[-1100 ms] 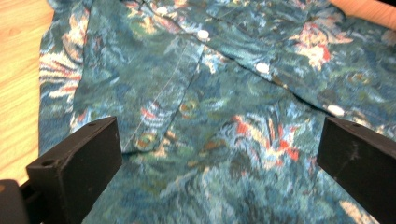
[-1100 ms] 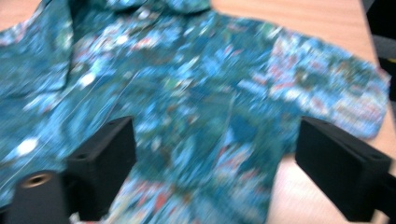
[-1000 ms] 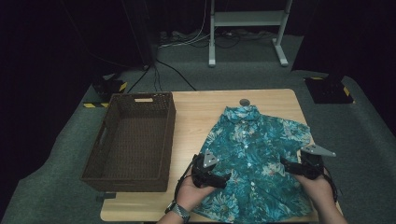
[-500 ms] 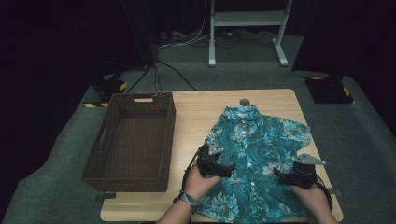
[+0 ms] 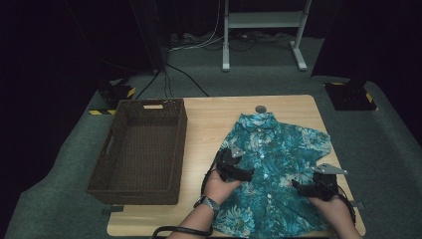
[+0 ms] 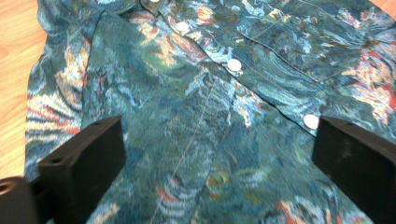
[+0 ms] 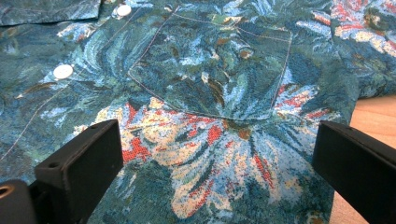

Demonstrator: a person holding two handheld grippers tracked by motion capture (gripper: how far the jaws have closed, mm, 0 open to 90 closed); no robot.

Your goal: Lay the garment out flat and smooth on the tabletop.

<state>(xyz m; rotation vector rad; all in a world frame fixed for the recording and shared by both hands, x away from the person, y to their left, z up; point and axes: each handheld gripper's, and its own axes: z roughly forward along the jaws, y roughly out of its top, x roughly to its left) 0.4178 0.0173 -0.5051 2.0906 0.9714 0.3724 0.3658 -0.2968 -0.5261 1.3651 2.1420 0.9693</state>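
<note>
Shirt (image 5: 278,164) front and centre: teal floral print with red and cream blooms, spread flat on the right half of the wooden table (image 5: 209,124), collar pointing away from the person, white buttons (image 6: 234,65) running down the placket, a stitched chest pocket (image 7: 210,70) in plain sight. Left gripper (image 5: 249,173) hovers over the shirt's left side, jaws wide apart with nothing between them. Right gripper (image 5: 298,186) sits over the right side near the table edge, jaws equally spread and empty. Wicker basket (image 5: 142,149) stands just beside the shirt at left. Small round grey disc (image 5: 261,108) lies just beyond the collar.
</note>
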